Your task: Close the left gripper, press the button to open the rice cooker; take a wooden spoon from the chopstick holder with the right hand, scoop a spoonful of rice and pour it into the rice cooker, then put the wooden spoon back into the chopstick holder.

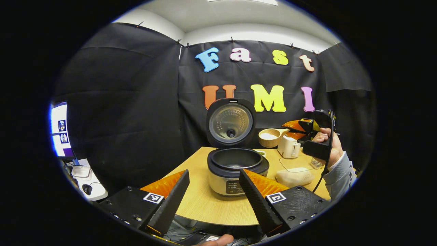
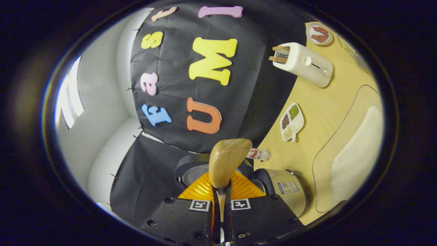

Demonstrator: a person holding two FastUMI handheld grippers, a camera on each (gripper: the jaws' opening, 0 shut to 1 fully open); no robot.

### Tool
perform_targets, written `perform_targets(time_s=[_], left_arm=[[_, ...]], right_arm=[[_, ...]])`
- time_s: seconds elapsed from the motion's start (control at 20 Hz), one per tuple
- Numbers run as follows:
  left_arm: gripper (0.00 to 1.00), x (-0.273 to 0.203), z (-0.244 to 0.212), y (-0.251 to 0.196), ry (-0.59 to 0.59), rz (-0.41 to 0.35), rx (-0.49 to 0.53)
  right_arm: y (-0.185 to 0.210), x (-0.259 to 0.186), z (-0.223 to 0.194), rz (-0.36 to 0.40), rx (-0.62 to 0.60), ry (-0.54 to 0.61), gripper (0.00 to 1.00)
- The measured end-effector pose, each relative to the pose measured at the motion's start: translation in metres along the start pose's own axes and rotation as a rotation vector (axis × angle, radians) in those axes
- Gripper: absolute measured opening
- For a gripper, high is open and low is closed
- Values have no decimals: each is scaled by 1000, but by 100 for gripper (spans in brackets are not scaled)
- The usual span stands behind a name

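Spoon (image 2: 228,160) handle is pinched tight in the right gripper (image 2: 222,191), bowl out front and rolled with the hand. From the left gripper view that bowl (image 1: 270,137) sits level, white rice heaped in it, right of the open rice cooker (image 1: 235,167) on the worktop (image 1: 201,201). Light stiff wood, I'd say, but loose grains spill, so hold low and steady. Left gripper (image 1: 213,191) hangs wide, holding nothing.
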State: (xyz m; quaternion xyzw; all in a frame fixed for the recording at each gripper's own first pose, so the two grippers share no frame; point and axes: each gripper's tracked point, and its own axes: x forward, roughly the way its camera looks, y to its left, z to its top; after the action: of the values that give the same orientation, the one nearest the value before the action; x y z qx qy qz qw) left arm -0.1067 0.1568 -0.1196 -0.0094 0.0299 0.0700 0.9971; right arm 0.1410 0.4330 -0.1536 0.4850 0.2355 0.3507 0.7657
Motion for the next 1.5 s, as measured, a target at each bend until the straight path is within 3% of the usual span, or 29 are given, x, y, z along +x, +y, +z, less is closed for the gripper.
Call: perform_targets(time_s=[0.3,0.75,0.9,1.25,1.5], left_arm=[[94,0,-1,5,2,14,-2],[94,2,-4,9,15,25,7],[94,3,-6,7,16,13,-2],[94,2,-14,10,43,16,-4],[94,-1,-12,6,50,7,-13]], right_arm=[[14,35,-21,-17,-227,21,9],[15,49,-35,-93,-780,-75,9],[16,49,-41,-102,-883,-109,9],[20,52,-57,-78,-974,-124,9],[36,48,-73,-33,-1233,-200,9]])
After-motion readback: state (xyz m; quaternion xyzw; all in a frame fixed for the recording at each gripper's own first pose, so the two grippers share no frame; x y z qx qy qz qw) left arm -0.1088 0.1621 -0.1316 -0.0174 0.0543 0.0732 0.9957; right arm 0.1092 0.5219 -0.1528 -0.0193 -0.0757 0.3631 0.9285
